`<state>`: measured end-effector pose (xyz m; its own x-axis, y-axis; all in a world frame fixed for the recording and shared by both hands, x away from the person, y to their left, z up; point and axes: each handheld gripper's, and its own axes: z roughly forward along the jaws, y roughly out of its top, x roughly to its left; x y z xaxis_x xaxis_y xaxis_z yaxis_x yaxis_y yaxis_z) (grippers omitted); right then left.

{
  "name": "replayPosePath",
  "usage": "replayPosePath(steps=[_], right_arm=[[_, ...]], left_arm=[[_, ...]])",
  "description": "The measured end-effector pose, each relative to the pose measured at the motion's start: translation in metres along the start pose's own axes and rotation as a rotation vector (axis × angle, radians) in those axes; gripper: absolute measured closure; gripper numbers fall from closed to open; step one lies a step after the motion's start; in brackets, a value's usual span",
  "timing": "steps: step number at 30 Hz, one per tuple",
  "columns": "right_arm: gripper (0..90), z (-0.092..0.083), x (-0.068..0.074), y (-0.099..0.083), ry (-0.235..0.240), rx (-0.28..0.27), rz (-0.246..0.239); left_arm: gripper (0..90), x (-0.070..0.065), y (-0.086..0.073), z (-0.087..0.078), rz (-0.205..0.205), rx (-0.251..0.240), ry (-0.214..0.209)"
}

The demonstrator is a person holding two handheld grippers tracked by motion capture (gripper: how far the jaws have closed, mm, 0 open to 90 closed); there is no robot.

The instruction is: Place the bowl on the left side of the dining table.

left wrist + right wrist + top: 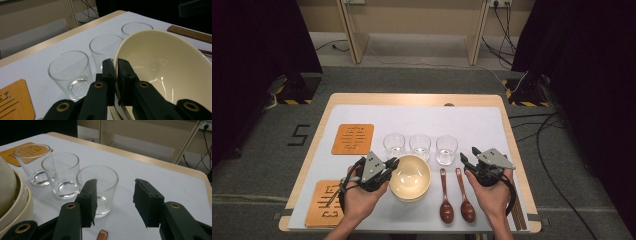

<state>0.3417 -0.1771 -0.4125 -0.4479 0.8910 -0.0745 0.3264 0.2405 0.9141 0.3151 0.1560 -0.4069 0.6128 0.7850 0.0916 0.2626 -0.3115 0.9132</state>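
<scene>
Left hand-held gripper point(116, 68) clamped on cream bowl point(160, 67) rim, right hand-held gripper point(113, 202) agape, spoons point(456, 197) seen from above.

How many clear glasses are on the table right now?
3, in a row behind the bowl: left glass, middle glass, right glass. None looks hidden.

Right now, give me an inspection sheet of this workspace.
Surface: wooden table under a white mat.
Job's things: stacked cream bowls, top one tilted.
Clutter: three empty glasses in a row; two brown spoons; two orange coasters; chopsticks at the right edge.
Grippers: left gripper shut on the top bowl's rim; right gripper open, empty, near the nearest glass.
Cables: on the floor, right.
Surroundings: black curtains, wooden frame.
</scene>
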Motion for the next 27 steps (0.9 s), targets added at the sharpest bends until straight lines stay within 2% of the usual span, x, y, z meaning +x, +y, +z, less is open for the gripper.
replayPosePath(steps=[4, 17, 21, 22, 27], right_arm=[[53.9, 0.000, 0.000, 0.000, 0.000, 0.000, 0.000], [53.9, 0.000, 0.000, 0.000, 0.000, -0.004, 0.002], [53.9, 0.001, 0.001, 0.000, 0.000, -0.002, 0.003], [53.9, 0.001, 0.001, 0.000, 0.000, -0.002, 0.003], [53.9, 0.001, 0.000, 0.000, -0.002, -0.003, 0.002]], left_arm=[[84.3, 0.003, 0.002, -0.005, -0.001, -0.026, -0.004], [84.4, 0.011, 0.013, -0.020, 0.007, -0.065, 0.012], [84.4, 0.015, 0.017, -0.023, 0.024, -0.083, 0.023], [84.4, 0.015, 0.018, -0.024, 0.011, -0.081, 0.023], [84.4, 0.021, 0.021, -0.027, 0.015, -0.097, 0.033]])
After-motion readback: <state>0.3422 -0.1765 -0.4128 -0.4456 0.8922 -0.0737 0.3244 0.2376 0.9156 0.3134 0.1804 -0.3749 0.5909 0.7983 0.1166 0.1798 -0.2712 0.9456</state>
